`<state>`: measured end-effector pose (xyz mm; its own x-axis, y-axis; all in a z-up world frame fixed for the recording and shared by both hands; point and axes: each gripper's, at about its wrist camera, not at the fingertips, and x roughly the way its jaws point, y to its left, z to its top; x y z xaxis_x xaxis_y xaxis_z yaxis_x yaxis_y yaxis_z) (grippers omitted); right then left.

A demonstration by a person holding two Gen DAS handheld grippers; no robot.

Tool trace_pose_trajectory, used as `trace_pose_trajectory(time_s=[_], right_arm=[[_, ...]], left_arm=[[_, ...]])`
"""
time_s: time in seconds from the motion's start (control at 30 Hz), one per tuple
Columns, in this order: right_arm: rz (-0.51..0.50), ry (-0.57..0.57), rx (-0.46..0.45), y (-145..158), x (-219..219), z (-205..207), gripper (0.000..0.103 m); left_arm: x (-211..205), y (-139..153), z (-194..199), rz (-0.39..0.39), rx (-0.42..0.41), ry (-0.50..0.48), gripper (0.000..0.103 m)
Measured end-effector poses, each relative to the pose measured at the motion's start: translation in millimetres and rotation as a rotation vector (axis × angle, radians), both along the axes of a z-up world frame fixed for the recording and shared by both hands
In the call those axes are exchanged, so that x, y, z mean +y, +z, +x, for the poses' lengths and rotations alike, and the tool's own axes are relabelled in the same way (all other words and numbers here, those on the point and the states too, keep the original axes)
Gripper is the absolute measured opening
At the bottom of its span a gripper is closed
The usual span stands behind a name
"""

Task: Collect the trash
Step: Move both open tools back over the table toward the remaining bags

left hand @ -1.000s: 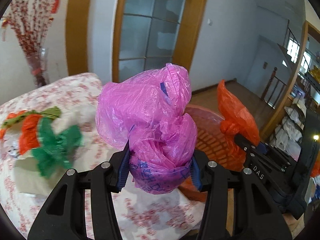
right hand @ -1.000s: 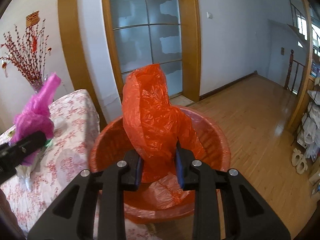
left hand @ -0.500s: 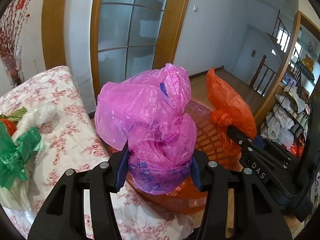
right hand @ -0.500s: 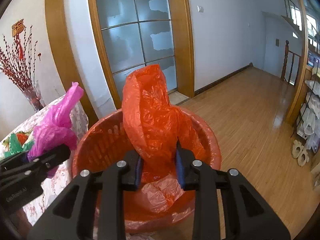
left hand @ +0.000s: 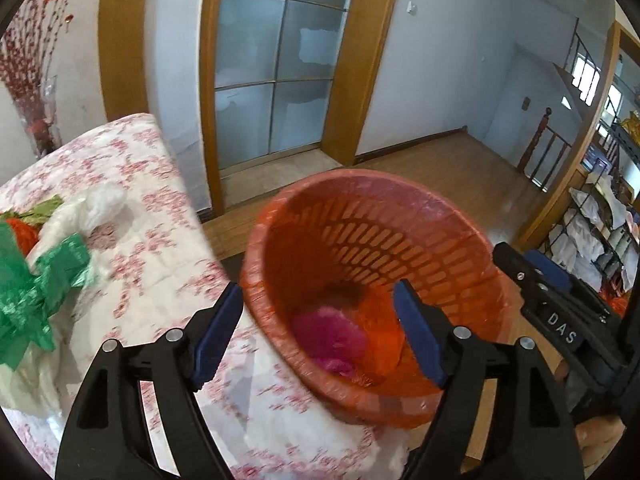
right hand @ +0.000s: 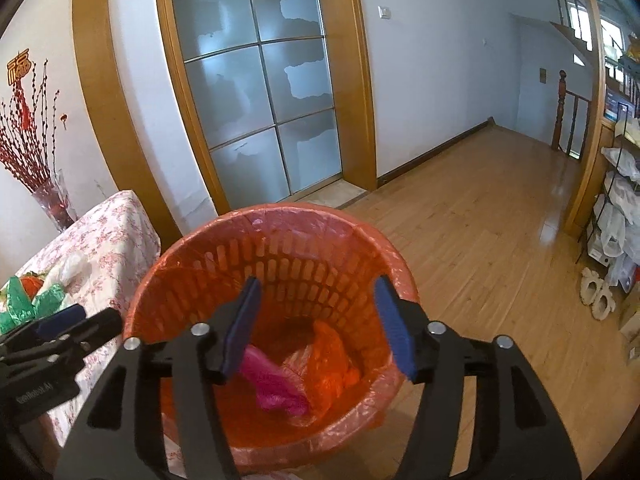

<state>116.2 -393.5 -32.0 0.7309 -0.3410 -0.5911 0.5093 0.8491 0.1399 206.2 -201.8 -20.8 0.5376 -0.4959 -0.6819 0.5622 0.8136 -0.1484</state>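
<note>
Both the left gripper (left hand: 318,330) and right gripper (right hand: 316,326) have just been opening and stand empty above the orange wastebasket (right hand: 224,232). The pink bag (right hand: 276,384) and orange bag (right hand: 332,356) lie inside. More bags (left hand: 36,292) wait left, on the floral tablecloth (left hand: 132,160).

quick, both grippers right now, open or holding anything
left gripper: open, jaws have just been opening, nothing between them
right gripper: open, jaws have just been opening, nothing between them
</note>
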Motion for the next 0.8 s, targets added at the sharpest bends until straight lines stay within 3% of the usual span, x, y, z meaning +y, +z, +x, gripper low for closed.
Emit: trace_pose_trajectory(time_s=[0.47,0.8], right_arm=[[-0.035,0.099,0.003,10.9,45.4,-1.5,0.063],[-0.037,0.227,-0.004,21.7,103.9,-2.0,0.063]], left_arm=[[73.2,25.2,-28.4,0.02,-0.11,0.132,0.077],[147.2,47.6,-36.4,-0.004,-0.163,0.301,0.077]])
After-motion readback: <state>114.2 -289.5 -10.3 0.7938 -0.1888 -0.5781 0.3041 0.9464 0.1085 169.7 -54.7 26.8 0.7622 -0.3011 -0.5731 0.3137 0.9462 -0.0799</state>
